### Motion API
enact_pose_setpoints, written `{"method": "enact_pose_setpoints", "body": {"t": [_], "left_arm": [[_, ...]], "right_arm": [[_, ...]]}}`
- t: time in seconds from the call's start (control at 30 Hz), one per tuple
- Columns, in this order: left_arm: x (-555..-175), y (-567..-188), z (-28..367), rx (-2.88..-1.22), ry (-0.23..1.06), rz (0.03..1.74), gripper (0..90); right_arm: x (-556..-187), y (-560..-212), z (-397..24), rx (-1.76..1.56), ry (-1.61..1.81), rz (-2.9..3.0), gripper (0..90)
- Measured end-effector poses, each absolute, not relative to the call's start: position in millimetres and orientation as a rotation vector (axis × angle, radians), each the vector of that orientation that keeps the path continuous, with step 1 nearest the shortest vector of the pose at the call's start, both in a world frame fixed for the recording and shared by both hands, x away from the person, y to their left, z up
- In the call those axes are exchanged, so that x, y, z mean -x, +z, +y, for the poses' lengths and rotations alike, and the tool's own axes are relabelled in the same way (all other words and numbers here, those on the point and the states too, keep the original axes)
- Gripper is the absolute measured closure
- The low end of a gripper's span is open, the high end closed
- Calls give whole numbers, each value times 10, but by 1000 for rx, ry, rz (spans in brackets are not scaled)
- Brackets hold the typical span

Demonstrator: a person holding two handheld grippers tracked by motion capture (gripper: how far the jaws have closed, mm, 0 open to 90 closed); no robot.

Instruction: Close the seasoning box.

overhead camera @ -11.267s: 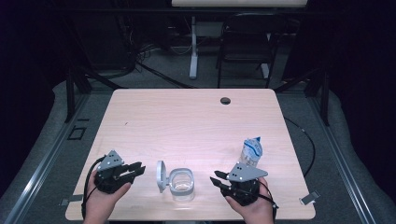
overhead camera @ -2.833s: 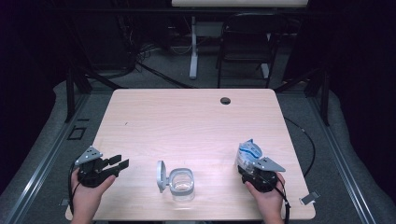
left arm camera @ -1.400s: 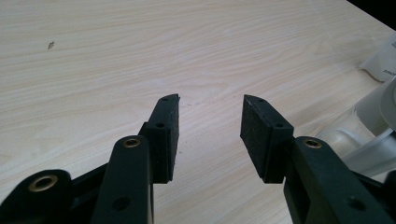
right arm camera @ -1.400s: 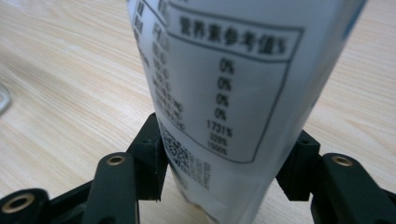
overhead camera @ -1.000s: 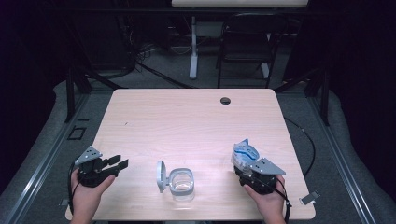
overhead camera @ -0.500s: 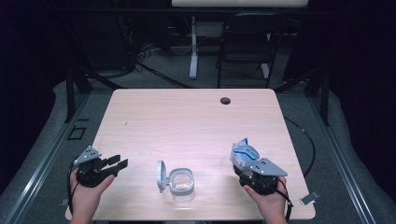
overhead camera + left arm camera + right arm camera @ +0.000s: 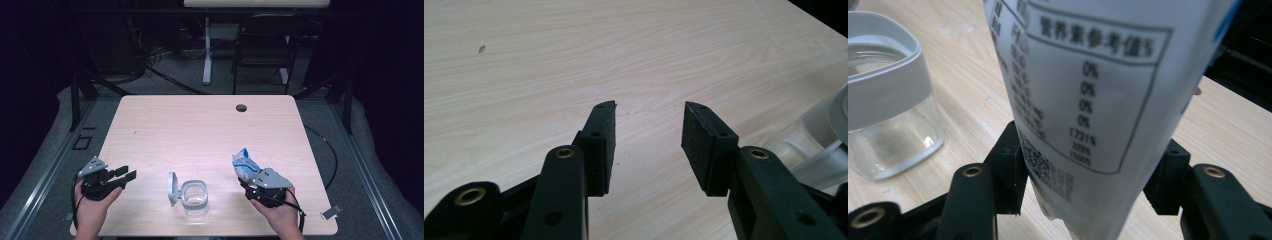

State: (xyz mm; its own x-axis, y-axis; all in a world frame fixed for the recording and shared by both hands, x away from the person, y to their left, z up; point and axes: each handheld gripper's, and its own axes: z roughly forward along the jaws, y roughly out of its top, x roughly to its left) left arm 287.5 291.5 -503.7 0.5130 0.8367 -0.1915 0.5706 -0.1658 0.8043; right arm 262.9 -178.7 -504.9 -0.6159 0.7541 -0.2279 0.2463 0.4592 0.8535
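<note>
Nearest the table's front edge, two hands each held one gripper. The right gripper [image 7: 248, 176] pinched a single white and blue pouch [image 7: 244, 163], its jaws pressed against the pouch's sides; in the right gripper view the pouch [image 7: 1088, 100] stood between the jaws, a printed table of percentages facing the camera. It was held near the table's front right, leaning up and away from the person's hand [image 7: 277, 212].

The left gripper [image 7: 125, 174] sat at the front left with its jaws spread and only bare wood between them, as the left gripper view [image 7: 648, 137] showed.

Between the two grippers stood one clear glass jar [image 7: 194, 197] with a grey collar, its grey lid [image 7: 171, 188] hinged open and standing upright on its left side. The jar was well apart from either gripper.

The table [image 7: 200, 130] was pale wood-grain with one dark round grommet hole [image 7: 241, 107] near the far edge. Beyond it, in the dark room, stood one black chair [image 7: 262, 55] and a white desk leg [image 7: 207, 50], with cables trailing over grey floor.
</note>
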Motion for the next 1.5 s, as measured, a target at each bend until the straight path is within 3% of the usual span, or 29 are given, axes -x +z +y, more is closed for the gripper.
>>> {"method": "enact_pose_setpoints", "body": {"t": [1.5], "left_arm": [[-2883,-5047,2929,-1858,374,1172,566]], "right_arm": [[-2580,-5019,-1379,-580,941,2292,449]]}}
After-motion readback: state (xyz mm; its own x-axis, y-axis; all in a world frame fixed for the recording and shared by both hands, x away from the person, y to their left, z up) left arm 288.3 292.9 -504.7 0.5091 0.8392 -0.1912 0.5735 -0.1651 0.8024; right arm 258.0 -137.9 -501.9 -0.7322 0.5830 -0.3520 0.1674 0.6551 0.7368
